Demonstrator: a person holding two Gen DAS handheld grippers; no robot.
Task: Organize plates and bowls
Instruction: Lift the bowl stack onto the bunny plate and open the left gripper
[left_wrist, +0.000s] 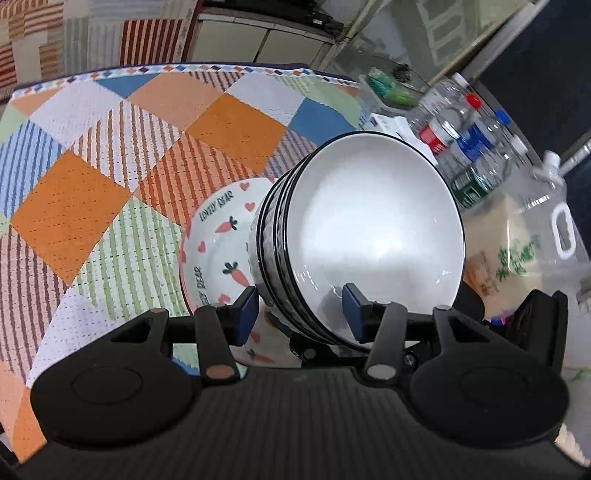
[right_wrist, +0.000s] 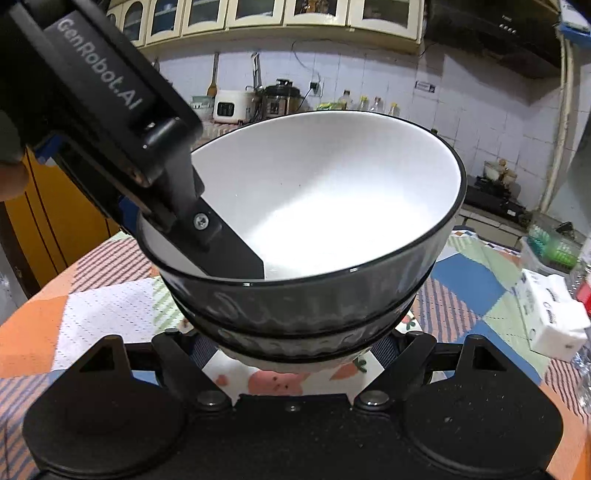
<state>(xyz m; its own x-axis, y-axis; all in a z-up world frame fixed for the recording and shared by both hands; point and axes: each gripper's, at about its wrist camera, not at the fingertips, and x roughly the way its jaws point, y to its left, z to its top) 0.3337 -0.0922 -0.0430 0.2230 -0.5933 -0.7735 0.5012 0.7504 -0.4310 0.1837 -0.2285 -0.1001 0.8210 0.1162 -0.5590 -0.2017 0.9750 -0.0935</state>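
A stack of white bowls with black rims (left_wrist: 369, 225) is held tilted above a carrot-print plate (left_wrist: 218, 251) on the patchwork tablecloth. My left gripper (left_wrist: 299, 317) straddles the stack's near rim, one blue pad (left_wrist: 245, 314) outside and one inside the top bowl. In the right wrist view the bowl stack (right_wrist: 314, 206) fills the middle, and the left gripper's finger (right_wrist: 229, 251) reaches inside the top bowl. My right gripper (right_wrist: 295, 354) sits around the base of the stack, its fingertips hidden behind the bowls. The plate (right_wrist: 273, 380) shows below.
Several plastic bottles (left_wrist: 469, 144) and a large clear jug (left_wrist: 546, 229) stand to the right of the table. A white box (right_wrist: 550, 314) lies at the table's right edge. A kitchen counter with appliances (right_wrist: 251, 103) runs along the back wall.
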